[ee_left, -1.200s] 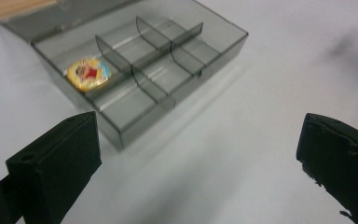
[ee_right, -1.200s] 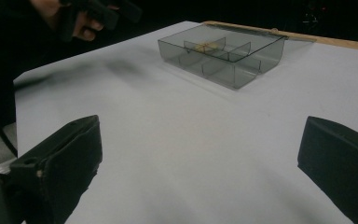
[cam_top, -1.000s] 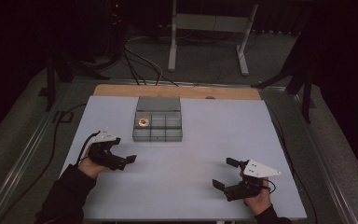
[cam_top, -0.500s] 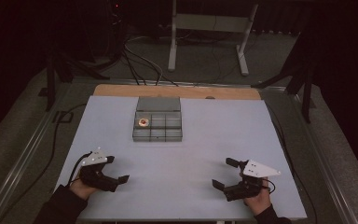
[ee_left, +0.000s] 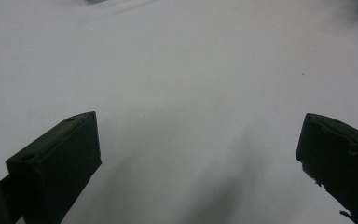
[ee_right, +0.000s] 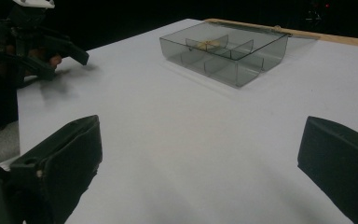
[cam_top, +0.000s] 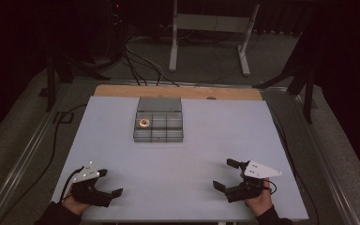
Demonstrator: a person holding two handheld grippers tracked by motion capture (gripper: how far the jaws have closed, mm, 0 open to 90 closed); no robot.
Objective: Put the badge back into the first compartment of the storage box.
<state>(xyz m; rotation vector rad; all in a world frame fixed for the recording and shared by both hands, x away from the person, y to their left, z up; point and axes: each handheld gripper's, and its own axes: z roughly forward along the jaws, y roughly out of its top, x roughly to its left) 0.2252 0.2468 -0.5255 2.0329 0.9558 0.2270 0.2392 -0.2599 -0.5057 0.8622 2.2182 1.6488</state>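
Note:
A clear grey compartment box (cam_top: 159, 125) stands at the far middle of the white table (cam_top: 183, 154), also seen as the compartment box (ee_right: 223, 49) in the right gripper view. A small round orange-and-white object (cam_top: 144, 123) lies in its left middle compartment. My left gripper (cam_top: 107, 183) rests at the front left corner, open, with bare table between its jaws. My right gripper (cam_top: 226, 177) sits at the front right, open and empty. The left gripper (ee_right: 51, 42) appears far off in the right gripper view.
A wooden strip (cam_top: 178, 92) runs along the table's far edge. Beyond it a metal stand (cam_top: 211, 28) and cables (cam_top: 136, 56) lie on the dark floor. Rails flank both table sides.
My left gripper has pulled back toward the front left corner of the table, still open. The right gripper has stayed in place.

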